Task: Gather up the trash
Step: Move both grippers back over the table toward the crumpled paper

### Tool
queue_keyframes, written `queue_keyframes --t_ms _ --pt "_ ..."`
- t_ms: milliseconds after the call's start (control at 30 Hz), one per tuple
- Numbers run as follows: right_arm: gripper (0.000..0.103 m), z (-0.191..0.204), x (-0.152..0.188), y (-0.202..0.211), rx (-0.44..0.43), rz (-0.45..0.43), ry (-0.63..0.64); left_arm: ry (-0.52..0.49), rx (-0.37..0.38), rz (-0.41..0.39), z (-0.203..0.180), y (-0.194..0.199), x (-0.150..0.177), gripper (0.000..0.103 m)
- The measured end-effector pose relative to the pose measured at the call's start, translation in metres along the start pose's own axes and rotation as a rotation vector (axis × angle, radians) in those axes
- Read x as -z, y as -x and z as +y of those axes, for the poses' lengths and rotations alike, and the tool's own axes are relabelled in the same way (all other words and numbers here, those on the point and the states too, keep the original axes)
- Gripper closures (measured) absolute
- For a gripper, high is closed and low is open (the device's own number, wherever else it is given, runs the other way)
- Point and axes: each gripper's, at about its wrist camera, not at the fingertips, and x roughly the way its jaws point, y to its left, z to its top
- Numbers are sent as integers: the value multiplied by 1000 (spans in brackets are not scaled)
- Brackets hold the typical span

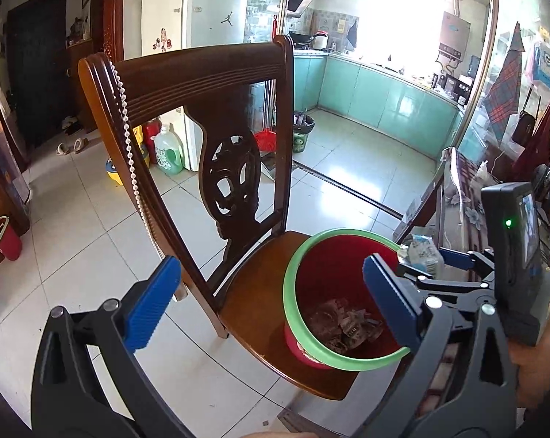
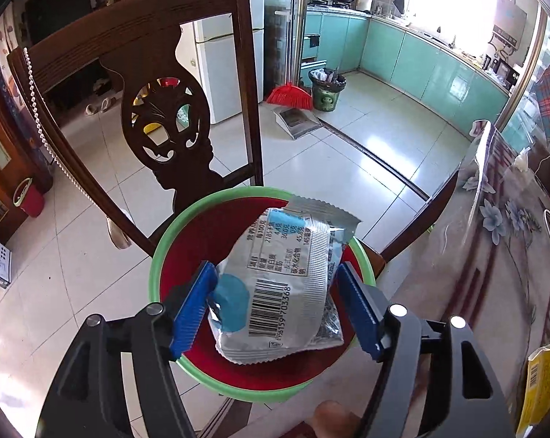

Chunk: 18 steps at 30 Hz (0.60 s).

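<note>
Silver foil snack wrapper [image 2: 275,284] sits between the right claw's [image 2: 276,310] parted blue pads, above the green-rimmed red plastic bin [image 2: 165,252] on the wooden chair [image 1: 260,292]: spread wider, letting it fall centrally, left claw [image 1: 271,303] released, clear.

This is a lived-in home, with a dining area opening onto a kitchen. Turquoise cabinets [image 2: 420,58] are lining the upper right, a white fridge [image 2: 216,54] is standing behind a carved wooden chair [image 2: 136,62], and a red broom [image 2: 289,93] is leaning at top centre.
</note>
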Motion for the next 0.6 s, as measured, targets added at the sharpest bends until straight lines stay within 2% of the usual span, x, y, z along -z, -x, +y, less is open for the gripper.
queue_keyframes --t_ms 33,100,167,333,600 --pt "25 -1 0 3 -1 -7 -4 0 2 0 0 0 0 5" --pt "21 -4 0 12 -5 -25 -10 -3 2 -2 -2 2 -1 5" --pt "11 -3 0 21 -4 -41 -7 -2 6 -5 -3 5 -2 5" --pt "7 -6 3 53 18 -95 2 -10 15 -23 -9 18 -6 5" --pt "7 -35 23 140 86 -211 -51 -45 76 -85 -44 63 -23 5"
